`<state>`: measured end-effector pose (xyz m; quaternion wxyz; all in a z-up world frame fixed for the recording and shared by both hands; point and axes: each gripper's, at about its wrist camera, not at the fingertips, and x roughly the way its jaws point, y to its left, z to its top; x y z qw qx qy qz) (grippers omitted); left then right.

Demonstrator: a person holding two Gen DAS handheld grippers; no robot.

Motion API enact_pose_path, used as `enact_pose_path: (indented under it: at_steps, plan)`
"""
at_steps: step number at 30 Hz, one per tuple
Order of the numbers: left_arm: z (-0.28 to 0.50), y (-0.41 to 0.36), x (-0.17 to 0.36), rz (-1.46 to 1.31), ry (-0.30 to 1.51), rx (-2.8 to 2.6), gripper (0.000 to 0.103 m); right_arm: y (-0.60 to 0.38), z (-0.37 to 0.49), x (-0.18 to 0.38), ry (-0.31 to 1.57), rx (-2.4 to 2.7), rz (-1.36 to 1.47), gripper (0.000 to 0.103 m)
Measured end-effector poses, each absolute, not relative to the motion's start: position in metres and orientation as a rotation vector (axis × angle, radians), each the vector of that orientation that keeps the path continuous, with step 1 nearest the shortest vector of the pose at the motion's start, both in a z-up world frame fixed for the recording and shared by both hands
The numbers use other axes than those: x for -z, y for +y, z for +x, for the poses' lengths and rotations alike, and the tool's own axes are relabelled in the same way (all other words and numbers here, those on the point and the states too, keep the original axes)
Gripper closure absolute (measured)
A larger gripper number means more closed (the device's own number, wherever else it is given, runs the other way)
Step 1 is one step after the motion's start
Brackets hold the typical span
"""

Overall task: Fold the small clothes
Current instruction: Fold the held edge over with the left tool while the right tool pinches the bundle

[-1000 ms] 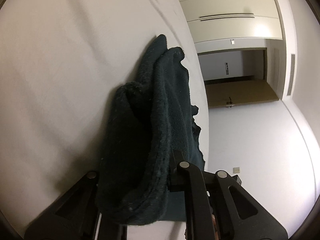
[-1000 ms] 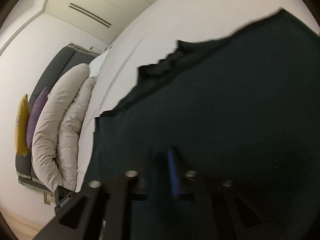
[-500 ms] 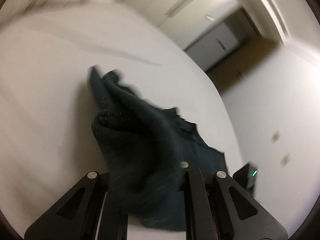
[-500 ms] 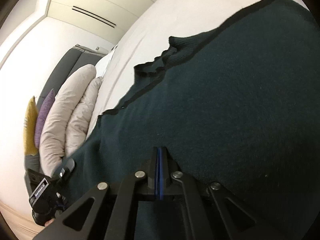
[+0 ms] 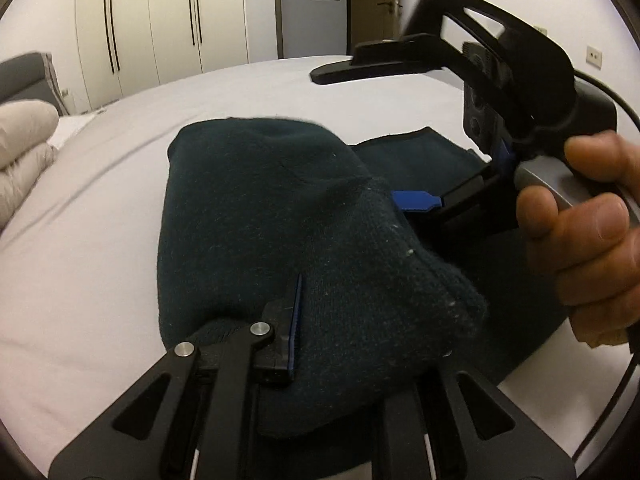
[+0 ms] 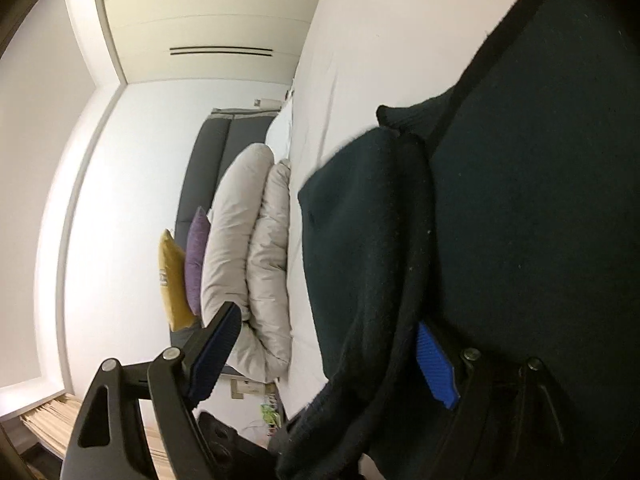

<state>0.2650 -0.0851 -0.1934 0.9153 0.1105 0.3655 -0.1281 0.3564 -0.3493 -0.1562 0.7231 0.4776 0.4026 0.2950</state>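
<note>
A dark green knitted garment [image 5: 280,216] lies on the white bed [image 5: 80,248], one part folded over the rest; it also fills the right wrist view [image 6: 540,200]. My left gripper [image 5: 352,344] has its jaws spread wide, the folded cloth bulging over and between them. My right gripper [image 6: 324,356] is open too. One blue pad [image 6: 434,364] lies against the garment and the other finger [image 6: 212,352] is clear of it. In the left wrist view the right gripper [image 5: 400,136], in a hand, hovers at the garment's right side.
Folded grey duvet [image 6: 256,260] with purple and yellow cushions at the headboard. White wardrobe doors [image 5: 160,28] and a room door beyond the bed. Bare sheet lies left of the garment.
Both grippers were shut on the garment and have opened. The cloth has been swung over and laid down as a fold. The left camera has turned toward the wardrobes.
</note>
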Motion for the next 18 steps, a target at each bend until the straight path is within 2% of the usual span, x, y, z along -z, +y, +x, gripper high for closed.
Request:
enact_pose_path:
  at_steps: [4,7,8,9,11,18]
  plan:
    - [0.266,-0.085,0.195,0.241,0.753,0.262,0.093,-0.337,0.367,0.15,0.958,-0.537,0.94,0.028]
    - [0.258,-0.089,0.196,0.258,0.755,0.255,0.093,-0.327,0.375,0.146,0.981,-0.497,0.863,0.042]
    - [0.259,-0.091,0.196,0.261,0.756,0.253,0.093,-0.326,0.379,0.145,0.988,-0.481,0.845,0.055]
    - [0.261,-0.093,0.198,0.265,0.758,0.252,0.093,-0.327,0.38,0.146,0.996,-0.456,0.832,0.073]
    - [0.258,-0.094,0.196,0.265,0.767,0.256,0.093,-0.333,0.38,0.144,0.993,-0.424,0.827,0.087]
    - [0.25,-0.128,0.18,0.286,0.744,0.313,0.093,-0.36,0.361,0.103,0.909,-0.405,0.719,0.091]
